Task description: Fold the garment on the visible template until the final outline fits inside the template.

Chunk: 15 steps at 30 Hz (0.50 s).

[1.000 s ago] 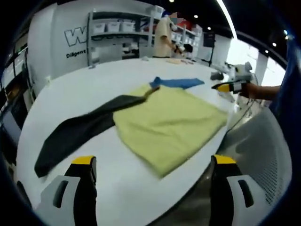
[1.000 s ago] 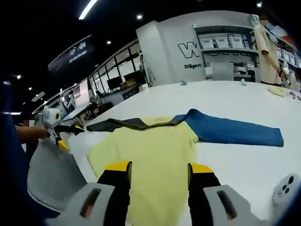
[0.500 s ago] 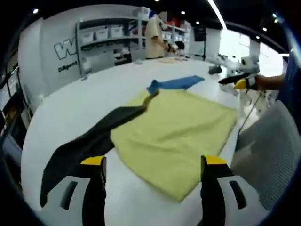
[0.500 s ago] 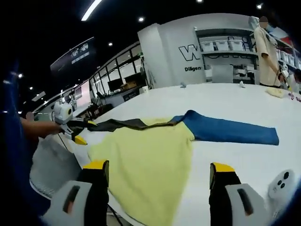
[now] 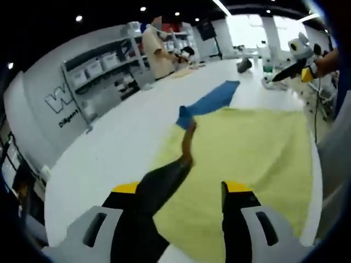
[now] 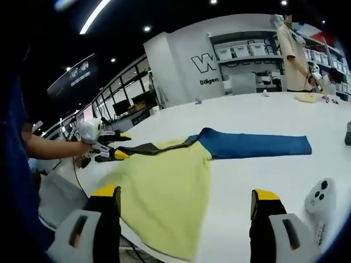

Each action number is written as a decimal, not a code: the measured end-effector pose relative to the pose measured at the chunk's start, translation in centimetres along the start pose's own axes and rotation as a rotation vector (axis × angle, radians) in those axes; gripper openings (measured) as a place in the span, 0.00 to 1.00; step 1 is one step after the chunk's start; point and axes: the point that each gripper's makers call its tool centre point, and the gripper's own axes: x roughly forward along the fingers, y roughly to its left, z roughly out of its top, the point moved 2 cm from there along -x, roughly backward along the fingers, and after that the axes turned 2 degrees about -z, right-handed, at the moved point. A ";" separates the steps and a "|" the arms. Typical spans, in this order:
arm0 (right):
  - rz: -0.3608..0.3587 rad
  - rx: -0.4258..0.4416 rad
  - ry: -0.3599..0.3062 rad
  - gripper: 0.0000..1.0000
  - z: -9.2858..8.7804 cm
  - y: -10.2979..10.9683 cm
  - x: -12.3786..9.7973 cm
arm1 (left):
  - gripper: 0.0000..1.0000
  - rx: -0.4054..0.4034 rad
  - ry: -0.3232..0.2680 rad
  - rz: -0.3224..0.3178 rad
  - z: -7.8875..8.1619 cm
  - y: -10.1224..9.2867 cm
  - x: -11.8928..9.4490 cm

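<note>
Yellow cloth forms the body of the garment (image 6: 164, 189), which lies flat on the white table (image 6: 258, 164), one edge reaching the table's near rim. A blue sleeve (image 6: 252, 145) stretches straight out from one shoulder; a black sleeve (image 5: 159, 183) runs off the other way. In the left gripper view the left gripper (image 5: 178, 211) sits low over the black sleeve, its yellow-tipped jaws spread with the sleeve between them, not pinched as far as can be seen. The right gripper (image 6: 186, 211) hovers at the yellow body's edge, jaws wide apart and holding nothing. A white device (image 6: 320, 197) lies on the table. A person (image 6: 293, 52) stands by shelves (image 6: 244, 52) behind.
</note>
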 end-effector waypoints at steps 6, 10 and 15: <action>-0.030 0.030 -0.006 0.99 -0.4 -0.3 -0.7 | 0.38 0.074 0.013 -0.030 -0.1 -0.1 1.7; -0.050 0.048 -0.001 0.99 -0.9 -0.5 -1.2 | 0.37 0.113 0.029 -0.039 -0.9 -0.1 2.9; -0.069 0.066 -0.002 0.99 -1.0 -0.8 -1.7 | 0.32 0.175 0.051 -0.038 -1.5 0.0 4.1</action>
